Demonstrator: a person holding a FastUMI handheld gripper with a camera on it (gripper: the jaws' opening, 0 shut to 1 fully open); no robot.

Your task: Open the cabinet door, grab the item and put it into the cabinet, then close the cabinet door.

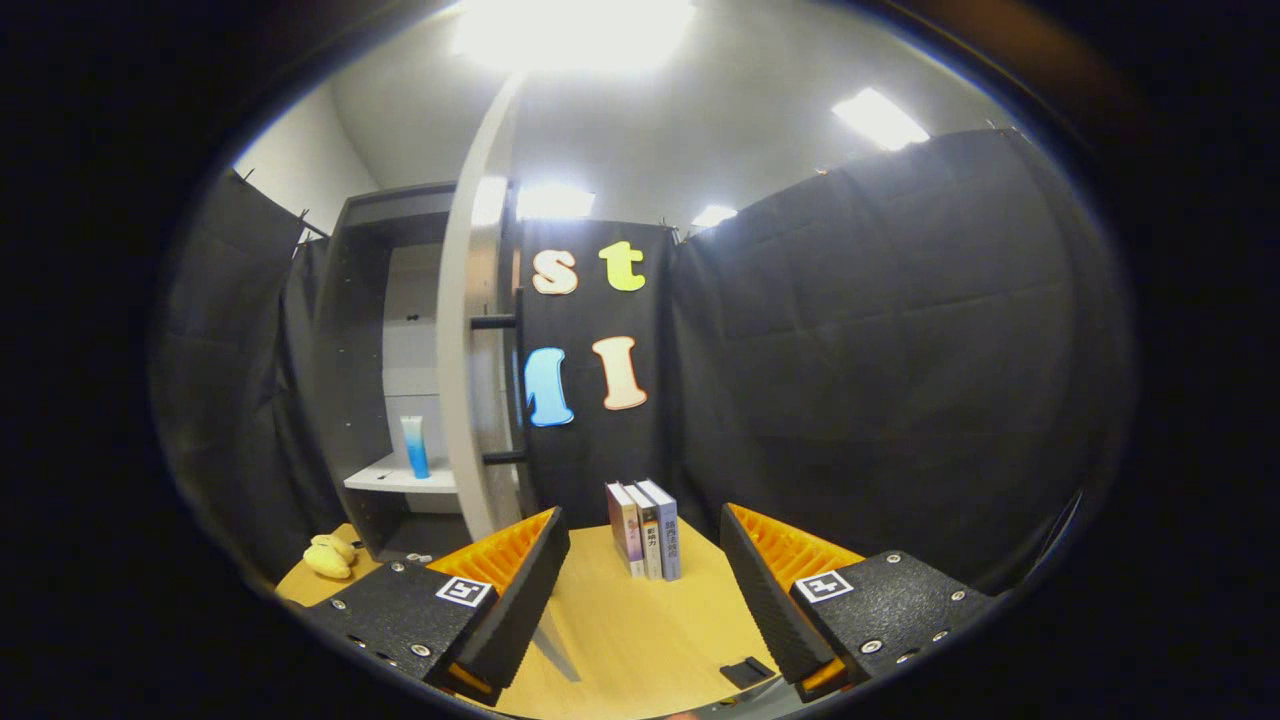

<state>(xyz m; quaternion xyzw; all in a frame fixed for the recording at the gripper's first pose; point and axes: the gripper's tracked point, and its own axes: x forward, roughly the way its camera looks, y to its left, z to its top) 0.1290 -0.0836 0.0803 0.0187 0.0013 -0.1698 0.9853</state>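
Observation:
My gripper (640, 570) is open, with nothing between its fingers. Ahead and to the left stands a dark cabinet (355, 330) with its white door (465, 380) swung open, edge on toward me. The door carries a black bar handle (518, 390). On the cabinet's white shelf (395, 478) a blue and white tube (414, 446) stands upright. Three upright books (645, 528) rest on the wooden table (640, 630), just beyond the gap between the fingers.
A yellow soft toy (330, 555) lies on the table in front of the cabinet, left of the fingers. A small black flat piece (745, 670) lies on the table near the right finger. Black cloth walls close the booth behind and to the right.

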